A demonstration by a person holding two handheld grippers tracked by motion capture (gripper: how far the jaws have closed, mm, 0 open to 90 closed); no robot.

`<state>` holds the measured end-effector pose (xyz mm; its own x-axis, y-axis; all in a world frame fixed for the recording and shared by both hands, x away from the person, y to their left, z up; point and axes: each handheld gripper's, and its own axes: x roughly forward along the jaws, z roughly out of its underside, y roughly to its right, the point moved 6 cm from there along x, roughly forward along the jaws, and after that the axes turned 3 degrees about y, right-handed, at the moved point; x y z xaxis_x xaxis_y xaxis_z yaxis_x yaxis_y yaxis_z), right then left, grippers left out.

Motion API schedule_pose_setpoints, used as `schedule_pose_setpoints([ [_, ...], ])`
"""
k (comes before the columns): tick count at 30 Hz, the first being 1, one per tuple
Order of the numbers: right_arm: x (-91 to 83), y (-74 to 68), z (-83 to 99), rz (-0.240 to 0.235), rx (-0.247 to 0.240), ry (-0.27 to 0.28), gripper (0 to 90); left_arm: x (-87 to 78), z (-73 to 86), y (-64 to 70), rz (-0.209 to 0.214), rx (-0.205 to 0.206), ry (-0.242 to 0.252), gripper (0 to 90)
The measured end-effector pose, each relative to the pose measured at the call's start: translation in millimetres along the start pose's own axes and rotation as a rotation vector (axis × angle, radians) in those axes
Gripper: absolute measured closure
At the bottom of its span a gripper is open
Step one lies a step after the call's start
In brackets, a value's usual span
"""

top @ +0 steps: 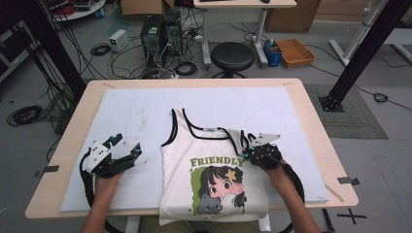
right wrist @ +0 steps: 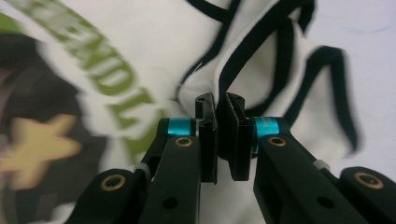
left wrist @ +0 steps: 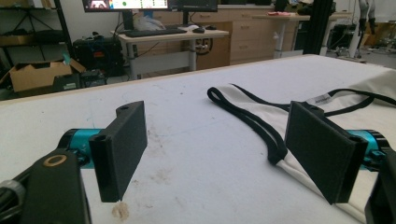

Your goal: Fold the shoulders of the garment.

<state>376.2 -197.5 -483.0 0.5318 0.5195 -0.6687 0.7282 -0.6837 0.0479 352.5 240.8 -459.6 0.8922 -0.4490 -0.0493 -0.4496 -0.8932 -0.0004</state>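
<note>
A white tank top [top: 204,160] with black trim, green "FRIENDLY" lettering and a cartoon girl print lies flat on the white mat, its hem hanging over the front edge. My right gripper [top: 251,151] is shut on the black-trimmed armhole edge [right wrist: 219,88] at the shirt's right side, and the fabric there is bunched up. My left gripper [top: 125,149] rests open on the mat just left of the shirt. Between its spread jaws [left wrist: 215,154] lies bare mat, with the shirt's left strap [left wrist: 252,121] near the right jaw.
The white mat [top: 145,107] covers most of a wooden table [top: 311,111]. Beyond the far edge stand a black stool [top: 232,56], computer towers with cables [top: 158,34] and an orange bin [top: 295,51]. A black frame post [top: 362,53] rises at the right.
</note>
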Motion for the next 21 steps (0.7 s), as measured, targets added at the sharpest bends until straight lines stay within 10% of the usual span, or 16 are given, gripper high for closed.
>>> schedule_pose_setpoints([
  [4,-15.8,-14.9,-7.1,-0.233,0.056,0.049,85.9,0.2,0.0,0.0,-0.003,-0.002,0.0,21.3],
  [7,-21.2,-19.9,-7.7,-0.321,0.08,0.039,85.3,0.2,-0.1,-0.1,-0.005,0.005,-0.001,21.3],
  [9,-26.5,-20.4,-2.5,-0.426,0.127,0.008,72.7,0.6,0.0,0.4,-0.007,0.005,0.0,21.2],
  [11,-26.9,-11.0,0.0,-0.341,0.135,-0.001,59.6,0.6,0.0,0.1,-0.008,0.004,-0.002,21.3],
  [17,-26.9,-8.9,-18.0,-0.165,0.073,0.154,66.3,0.8,0.1,0.0,-0.011,0.004,-0.005,21.3],
  [21,-0.1,-20.8,-13.5,-0.116,0.034,0.042,74.8,0.6,0.1,0.8,-0.008,0.009,-0.004,21.3],
])
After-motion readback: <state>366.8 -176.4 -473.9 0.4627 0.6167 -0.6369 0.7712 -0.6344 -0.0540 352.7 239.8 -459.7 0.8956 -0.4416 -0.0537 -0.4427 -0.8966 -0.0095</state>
